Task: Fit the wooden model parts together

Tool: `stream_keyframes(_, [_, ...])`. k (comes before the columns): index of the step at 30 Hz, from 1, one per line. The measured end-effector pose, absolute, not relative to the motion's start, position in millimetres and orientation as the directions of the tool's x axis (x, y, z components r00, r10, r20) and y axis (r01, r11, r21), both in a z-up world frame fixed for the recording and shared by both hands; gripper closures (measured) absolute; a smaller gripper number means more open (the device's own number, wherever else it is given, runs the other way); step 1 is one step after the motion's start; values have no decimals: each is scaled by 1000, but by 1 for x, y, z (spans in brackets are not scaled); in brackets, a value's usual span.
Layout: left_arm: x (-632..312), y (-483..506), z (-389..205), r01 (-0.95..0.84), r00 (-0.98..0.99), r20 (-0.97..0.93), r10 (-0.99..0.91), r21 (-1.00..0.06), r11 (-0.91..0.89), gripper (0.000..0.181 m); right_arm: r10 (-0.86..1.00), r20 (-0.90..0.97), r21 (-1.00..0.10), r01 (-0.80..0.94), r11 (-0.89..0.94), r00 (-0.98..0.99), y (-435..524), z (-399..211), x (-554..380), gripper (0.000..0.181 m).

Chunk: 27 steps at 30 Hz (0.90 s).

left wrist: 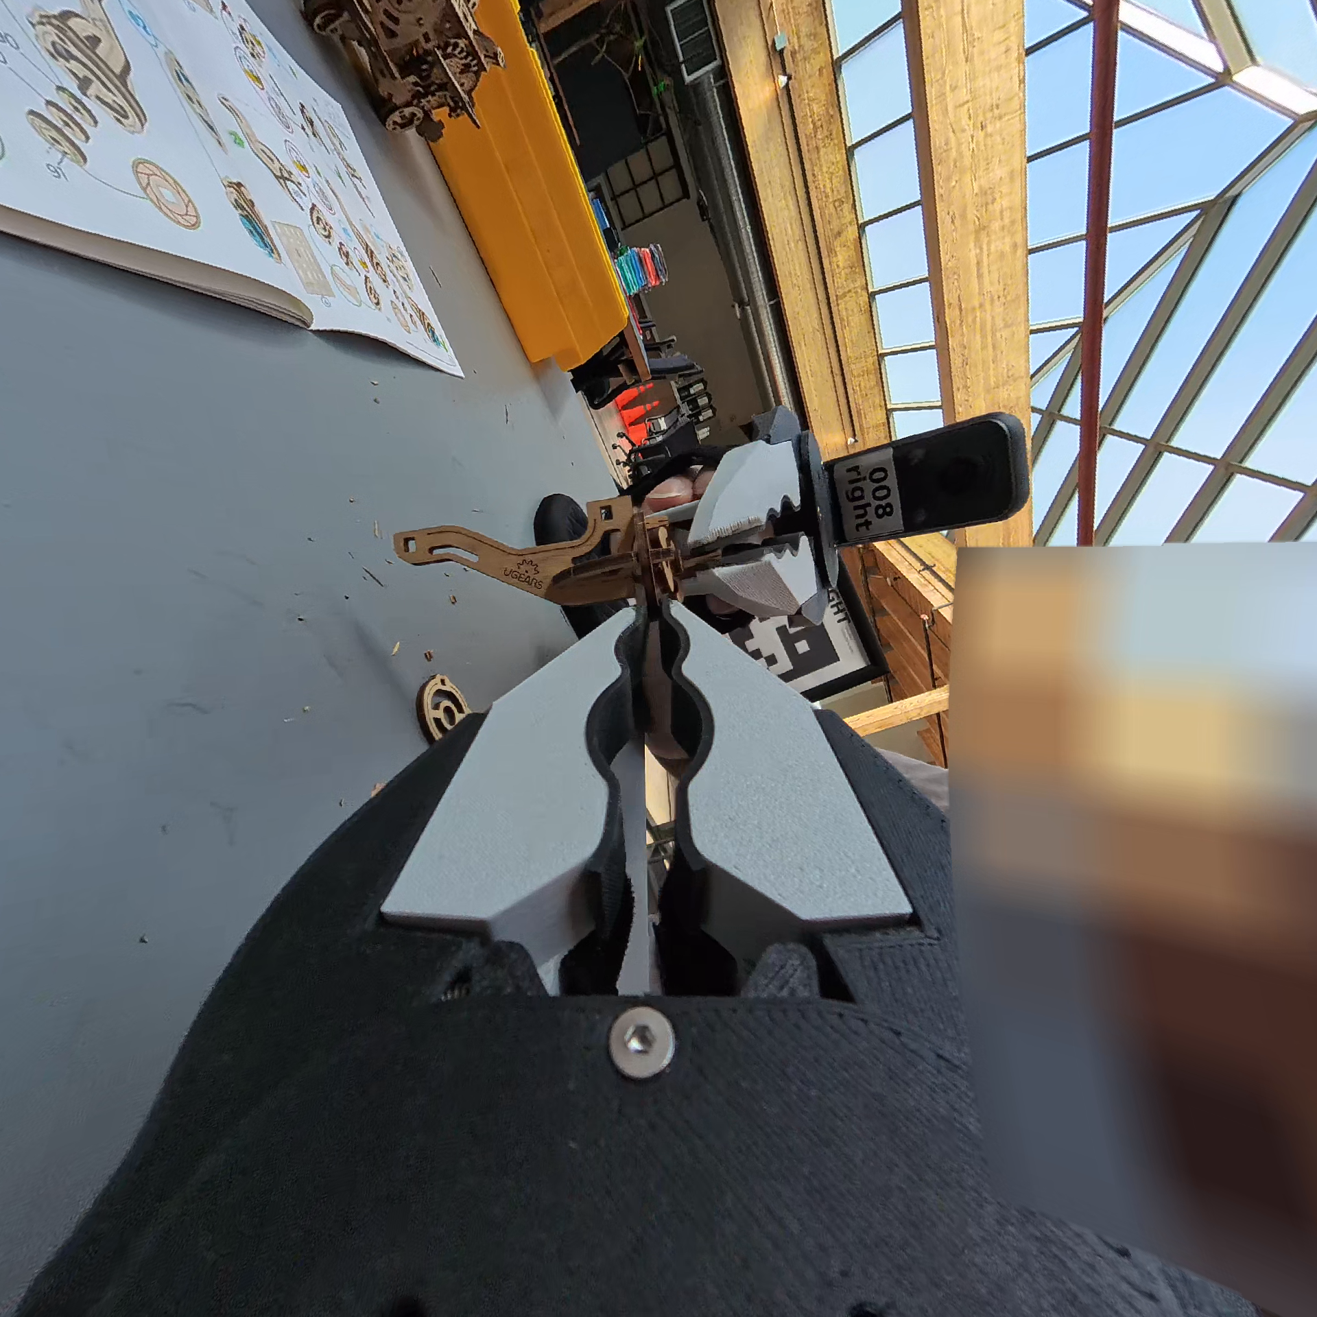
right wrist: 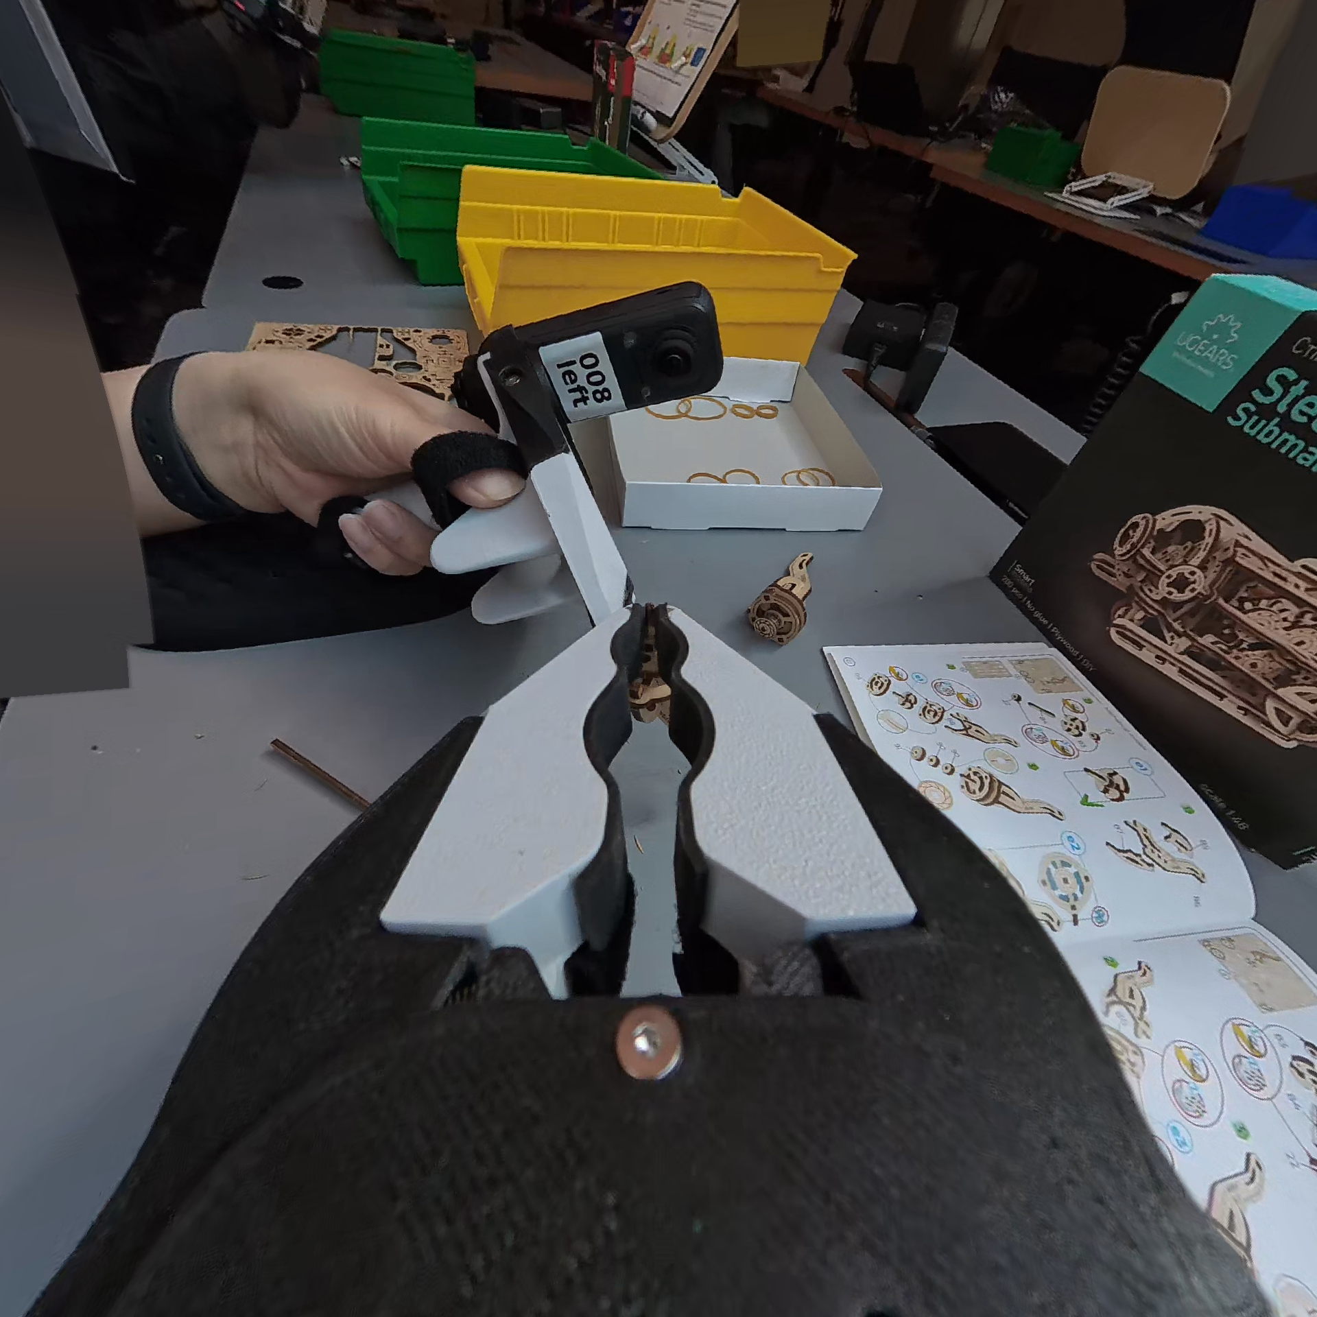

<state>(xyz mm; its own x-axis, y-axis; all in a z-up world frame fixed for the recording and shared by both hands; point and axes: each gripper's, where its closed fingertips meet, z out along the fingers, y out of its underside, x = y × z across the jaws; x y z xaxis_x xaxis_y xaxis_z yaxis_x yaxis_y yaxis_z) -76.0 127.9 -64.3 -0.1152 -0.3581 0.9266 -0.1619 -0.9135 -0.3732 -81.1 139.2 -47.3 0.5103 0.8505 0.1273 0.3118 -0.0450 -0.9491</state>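
Note:
A wooden lever arm (left wrist: 499,563) with a small wooden disc (left wrist: 657,563) on its axle is held in the air above the grey table (left wrist: 214,570). My right gripper (right wrist: 650,613) is shut on this wooden assembly (right wrist: 645,688); in the left wrist view it (left wrist: 684,559) comes in from the right. My left gripper (left wrist: 650,609) is shut on the lower edge of the disc, fingertips nearly together. In the right wrist view the left gripper (right wrist: 620,606) meets my right fingertips from the upper left, held by a hand (right wrist: 299,442).
On the table lie a wooden ring (left wrist: 442,705), a small wooden sub-assembly (right wrist: 780,606), a thin stick (right wrist: 321,773), the open instruction booklet (right wrist: 1033,784), the kit box (right wrist: 1197,570), a white tray of rubber bands (right wrist: 741,499), a plywood sheet (right wrist: 356,349), yellow bins (right wrist: 641,249) and green bins (right wrist: 442,178). From either gripper's tips it is about 15 centimetres to the thin stick (right wrist: 321,773).

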Motion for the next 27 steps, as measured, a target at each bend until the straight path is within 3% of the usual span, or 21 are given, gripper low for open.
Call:
stream_keyframes(4, [-75, 127, -63, -161, -127, 931, -343, -361, -919, 181, 868, 86, -959, 278, -61, 489, 138, -47, -81, 181])
stream_keyframes(12, [-75, 125, -61, -164, -143, 932, -333, -354, -921, 181, 860, 237, -938, 338, 81, 451, 134, -46, -80, 181])
stream_keyframes(27, [-77, 121, -47, -164, -265, 935, -236, -285, -944, 181, 910, 0, -995, 87, -39, 415, 131, -29, -81, 181])
